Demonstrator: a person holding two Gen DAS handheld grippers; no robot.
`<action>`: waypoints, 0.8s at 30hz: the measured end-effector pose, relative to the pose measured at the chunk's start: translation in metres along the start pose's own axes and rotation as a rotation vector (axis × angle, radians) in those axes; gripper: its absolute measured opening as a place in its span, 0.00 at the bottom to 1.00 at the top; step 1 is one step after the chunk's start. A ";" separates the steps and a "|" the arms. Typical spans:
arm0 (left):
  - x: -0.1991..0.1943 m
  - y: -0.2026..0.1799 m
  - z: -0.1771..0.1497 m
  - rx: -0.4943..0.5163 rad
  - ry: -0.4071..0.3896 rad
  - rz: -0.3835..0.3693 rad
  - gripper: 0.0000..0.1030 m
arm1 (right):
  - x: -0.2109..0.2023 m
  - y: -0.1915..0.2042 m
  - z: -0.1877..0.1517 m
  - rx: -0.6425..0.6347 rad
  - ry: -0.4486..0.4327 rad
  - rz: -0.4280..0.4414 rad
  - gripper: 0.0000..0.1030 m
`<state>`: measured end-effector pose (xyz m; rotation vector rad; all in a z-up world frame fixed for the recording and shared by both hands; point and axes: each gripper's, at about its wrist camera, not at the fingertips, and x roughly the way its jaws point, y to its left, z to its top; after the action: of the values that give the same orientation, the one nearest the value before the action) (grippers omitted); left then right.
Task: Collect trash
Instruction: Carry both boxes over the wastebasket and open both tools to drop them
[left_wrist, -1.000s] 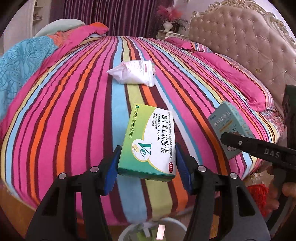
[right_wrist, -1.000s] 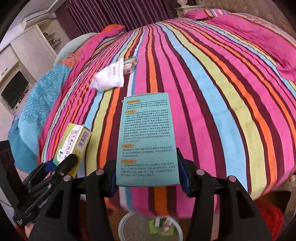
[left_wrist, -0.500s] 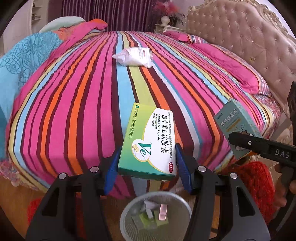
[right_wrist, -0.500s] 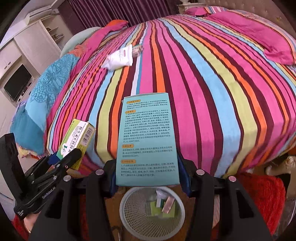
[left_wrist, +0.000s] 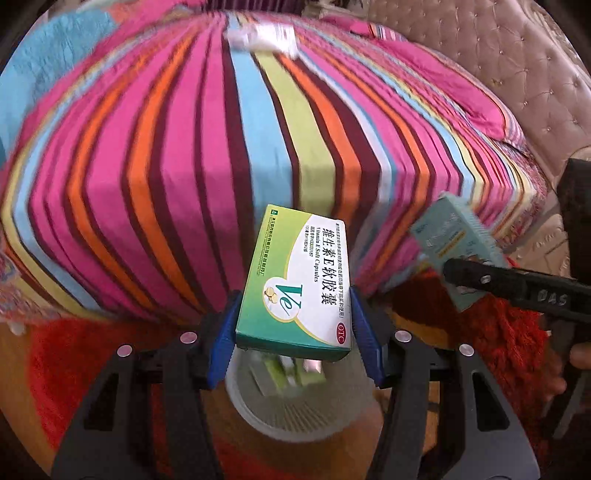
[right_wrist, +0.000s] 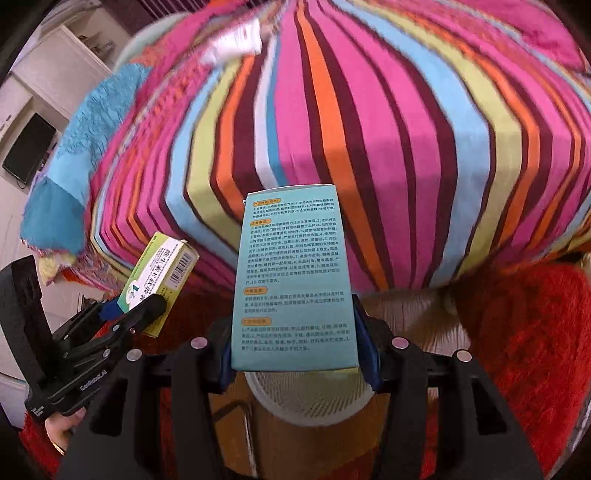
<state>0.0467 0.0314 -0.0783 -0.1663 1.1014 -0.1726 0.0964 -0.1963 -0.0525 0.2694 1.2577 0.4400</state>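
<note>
Left claw (left_wrist: 295, 328) clamps a green-and-white capsule box (left_wrist: 295, 284) across its short width, blue pads (left_wrist: 223, 339) flat on both side walls. Right claw (right_wrist: 295, 339) clamps a teal box (right_wrist: 293, 277) the same way, near its bottom end, long axis pointing away from the camera.

Both boxes hang over a white mesh bin (left_wrist: 291, 410) on the floor at the foot of the bed (left_wrist: 184, 147); in each wrist view the bin sits at 6 o'clock, directly under the held box. In the left view the teal box shows at 3 o'clock; in the right view the green box shows at 9 o'clock.

Handling, my read: thin cardboard, light, probably near empty. Walls will cave if squeezed harder, so grip across the narrow faces near an end flap, where the fold stiffens it. Glossy print, so could slip if tilted steeply. Should drop clean on release.

One white packet (left_wrist: 262, 35) lies on the bed at 12 o'clock, soft and crinkly looking; best pinched at a seam or edge.

Hard to make out: bin contents mostly hidden behind the boxes, only blurred green and white scraps visible. Bed and packet are smeared by motion blur. Far bin rim is covered; the person shows only as a hand at the frame edge.
</note>
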 end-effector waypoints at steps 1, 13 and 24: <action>0.004 -0.001 -0.002 -0.002 0.019 -0.011 0.54 | 0.007 -0.002 -0.004 0.016 0.033 0.020 0.48; 0.063 -0.008 -0.022 -0.027 0.283 -0.046 0.54 | 0.068 -0.025 -0.021 0.130 0.283 -0.002 0.48; 0.116 -0.004 -0.036 -0.065 0.507 -0.037 0.54 | 0.114 -0.030 -0.035 0.159 0.455 -0.059 0.48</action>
<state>0.0659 0.0002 -0.1942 -0.2072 1.6105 -0.2183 0.0953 -0.1718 -0.1732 0.2747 1.7465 0.3611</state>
